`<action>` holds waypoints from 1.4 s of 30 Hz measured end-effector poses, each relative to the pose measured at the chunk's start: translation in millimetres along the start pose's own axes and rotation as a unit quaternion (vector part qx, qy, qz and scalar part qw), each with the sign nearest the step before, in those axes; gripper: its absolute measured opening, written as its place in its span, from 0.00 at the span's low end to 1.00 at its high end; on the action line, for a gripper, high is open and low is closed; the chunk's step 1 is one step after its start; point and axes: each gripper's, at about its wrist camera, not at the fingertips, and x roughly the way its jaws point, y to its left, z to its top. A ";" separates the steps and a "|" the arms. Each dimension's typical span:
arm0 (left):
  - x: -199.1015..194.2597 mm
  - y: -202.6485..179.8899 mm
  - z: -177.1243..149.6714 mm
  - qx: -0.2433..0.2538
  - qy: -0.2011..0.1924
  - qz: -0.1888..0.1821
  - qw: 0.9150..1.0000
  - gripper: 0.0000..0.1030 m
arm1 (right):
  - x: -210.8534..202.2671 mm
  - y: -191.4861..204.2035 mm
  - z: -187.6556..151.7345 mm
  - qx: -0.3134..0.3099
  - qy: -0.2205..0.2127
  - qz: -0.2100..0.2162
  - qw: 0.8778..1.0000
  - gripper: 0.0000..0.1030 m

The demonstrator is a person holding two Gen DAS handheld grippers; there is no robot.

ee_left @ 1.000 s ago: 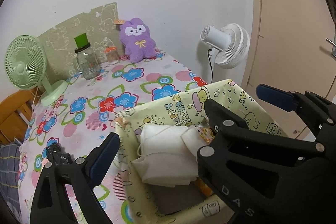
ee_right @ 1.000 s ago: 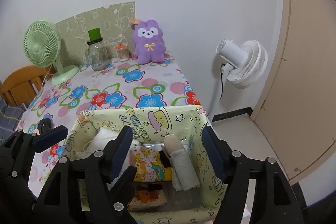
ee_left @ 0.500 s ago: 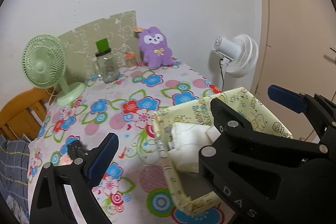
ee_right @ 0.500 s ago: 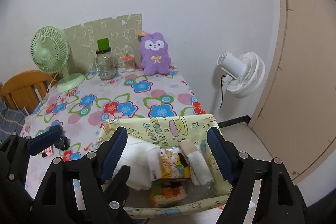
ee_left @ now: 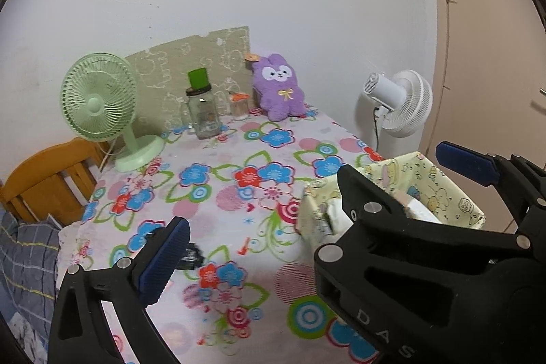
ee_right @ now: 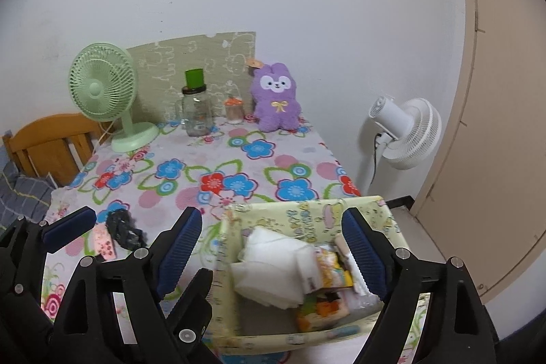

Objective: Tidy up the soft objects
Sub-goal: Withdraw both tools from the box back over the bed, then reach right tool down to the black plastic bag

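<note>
A yellow cartoon-print fabric box [ee_right: 300,210] sits at the table's near right corner; it also shows in the left wrist view [ee_left: 440,179]. It holds folded white cloths [ee_right: 273,265] and colourful packets [ee_right: 327,278]. A purple plush bunny [ee_right: 276,98] stands at the back by the wall, also in the left wrist view [ee_left: 279,91]. A small black soft item [ee_right: 123,227] lies near the front left beside a pink patterned one [ee_right: 104,244]. My right gripper [ee_right: 273,251] is open above the box. My left gripper [ee_left: 307,217] is open and empty, left of the box.
A green desk fan [ee_right: 109,98], a glass jar with a green lid [ee_right: 195,108] and a small orange-lidded jar [ee_right: 233,110] stand at the back. A white floor fan [ee_right: 406,132] stands right of the table. A wooden chair [ee_right: 44,142] is at the left.
Both grippers have pulled back and up from the box, so more of the floral table shows. The black item has come into view. Both stay open.
</note>
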 end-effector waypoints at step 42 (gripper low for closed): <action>35.0 148.4 -45.8 -0.122 0.052 0.093 0.987 1.00 | 59.4 146.2 -2.4 -0.072 0.028 0.092 0.993 0.99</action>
